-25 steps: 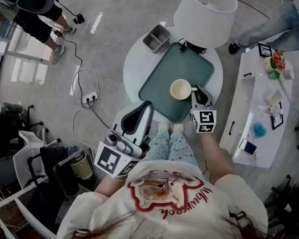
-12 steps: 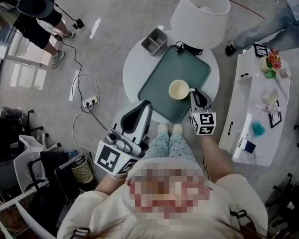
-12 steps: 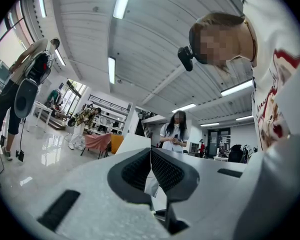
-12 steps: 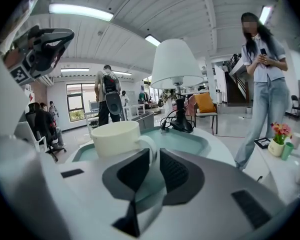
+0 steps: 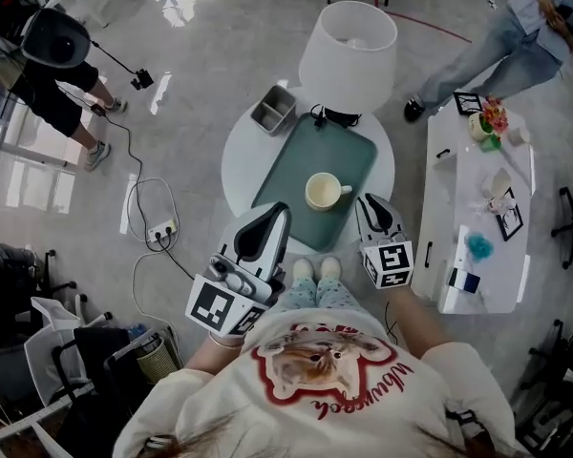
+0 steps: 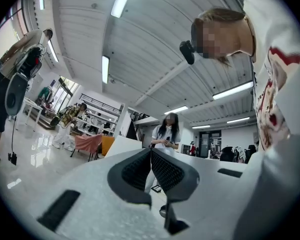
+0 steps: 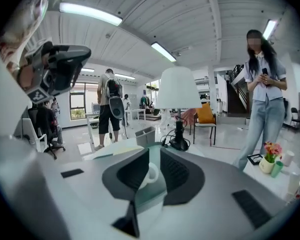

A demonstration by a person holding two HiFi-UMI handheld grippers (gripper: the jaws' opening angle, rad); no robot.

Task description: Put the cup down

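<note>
Cream cup [image 5: 322, 191] upright on green tray [image 5: 349, 156], near tray's middle, handle toward right claw [image 5: 372, 203]. Tray flat on round white surface [image 5: 237, 165], long side running away from person. Nothing touching cup.

Right claw just off tray's near right corner, apart from cup, aimed at it. Right gripper view: right claw [image 7: 154, 150] spread by narrow gap, nothing pinched; cup [image 7: 149, 174] seen through gap farther off on tray [image 7: 155, 190], clear of both pads.

Left claw [image 5: 279, 214] over near left edge of tray, tips forward, well apart from cup. Left gripper view: left claw [image 6: 151, 151] pressed together at tips, nothing between pads; camera tilted up at ceiling lights and distant standing person.

Grey metal bin [image 5: 272, 111] at far left of surface, just beside tray corner. Lamp [image 5: 349, 51] with white shade at far edge of surface, black base and cable behind tray. Same lamp [image 7: 179, 91] and bin [image 7: 146, 135] past claw in right gripper view.

Long white side table [image 5: 468, 198] to right, small items on it. Cable and power strip [image 5: 160, 229] on floor to left.
</note>
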